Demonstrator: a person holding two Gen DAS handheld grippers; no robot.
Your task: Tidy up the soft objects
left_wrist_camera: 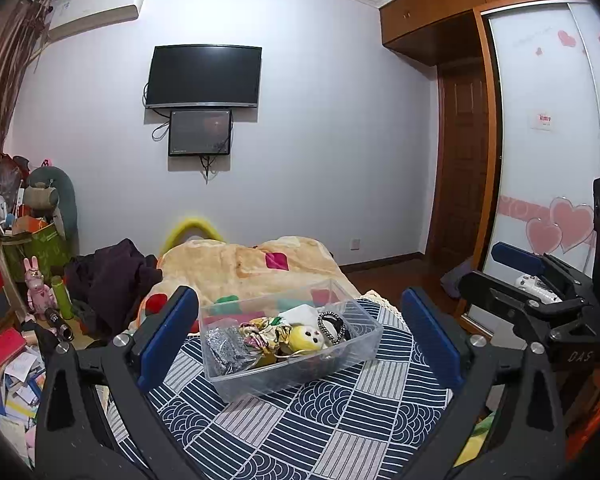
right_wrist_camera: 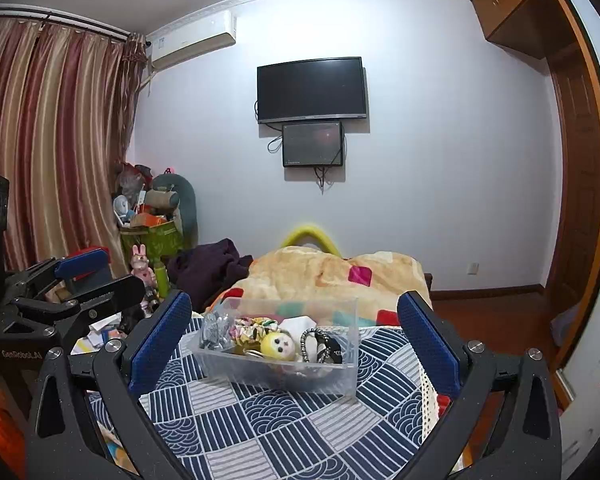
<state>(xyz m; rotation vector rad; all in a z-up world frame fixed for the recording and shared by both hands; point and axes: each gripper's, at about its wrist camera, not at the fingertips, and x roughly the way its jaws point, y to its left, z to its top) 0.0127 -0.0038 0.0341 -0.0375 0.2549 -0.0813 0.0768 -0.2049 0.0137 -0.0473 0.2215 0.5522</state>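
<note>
A clear plastic bin (left_wrist_camera: 356, 354) (right_wrist_camera: 340, 380) stands on the blue-and-white patterned bed cover (left_wrist_camera: 308, 432) (right_wrist_camera: 284, 428). Inside lie a yellow plush toy (left_wrist_camera: 304, 338) (right_wrist_camera: 278, 345), a floral scrunchie (left_wrist_camera: 266, 332) (right_wrist_camera: 252, 326), a grey glittery item (left_wrist_camera: 226, 348) (right_wrist_camera: 214, 330), a black-and-white band (left_wrist_camera: 334, 326) (right_wrist_camera: 320, 344) and a white cloth (left_wrist_camera: 300, 312) (right_wrist_camera: 298, 324). My left gripper (left_wrist_camera: 300, 332) is open and empty, held short of the bin. My right gripper (right_wrist_camera: 294, 336) is open and empty too, also short of it. Each gripper shows at the edge of the other's view.
A beige patchwork blanket (left_wrist_camera: 244, 264) (right_wrist_camera: 324, 276) and dark clothes (left_wrist_camera: 112, 276) (right_wrist_camera: 212, 264) lie behind the bin. Clutter with a pink rabbit figure (left_wrist_camera: 38, 288) (right_wrist_camera: 142, 264) fills the left floor. A wardrobe (left_wrist_camera: 548, 120) and door stand on the right.
</note>
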